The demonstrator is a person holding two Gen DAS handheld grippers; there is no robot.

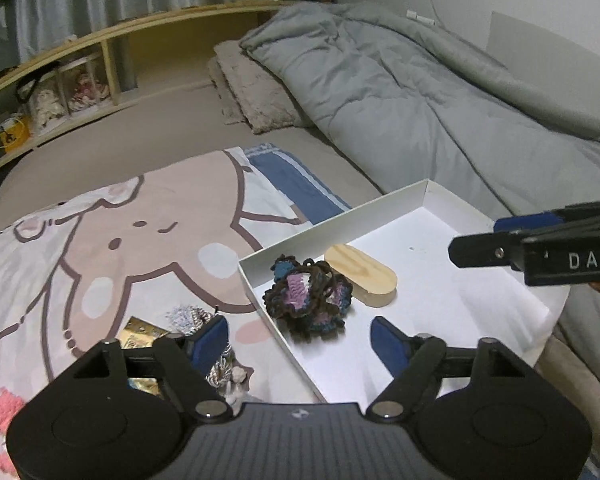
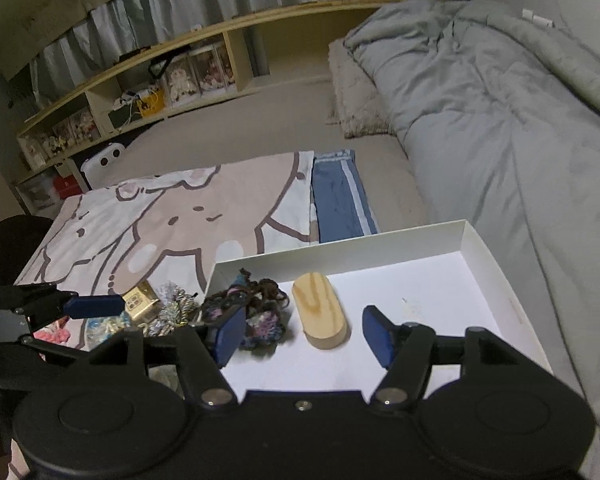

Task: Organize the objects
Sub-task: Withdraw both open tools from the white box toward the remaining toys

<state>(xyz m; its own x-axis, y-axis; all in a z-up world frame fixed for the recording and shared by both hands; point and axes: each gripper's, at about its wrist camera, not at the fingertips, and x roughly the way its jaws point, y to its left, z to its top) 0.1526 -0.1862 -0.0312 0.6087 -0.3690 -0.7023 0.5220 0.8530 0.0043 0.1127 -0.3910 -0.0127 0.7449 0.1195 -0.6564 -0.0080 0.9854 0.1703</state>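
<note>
Both hand-held grippers [image 1: 300, 340] [image 2: 304, 336] tilt down, jaws apart.

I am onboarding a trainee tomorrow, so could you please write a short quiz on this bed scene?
1. True or false: the wooden block lies inside the white box.
2. Which item lies beside the block in the box? A) crocheted yarn piece B) gold packet C) tissue pack
3. Fill in: both the left gripper and the right gripper have their jaws ____, holding nothing.

Key: 1 true; 2 A; 3 open.
</note>
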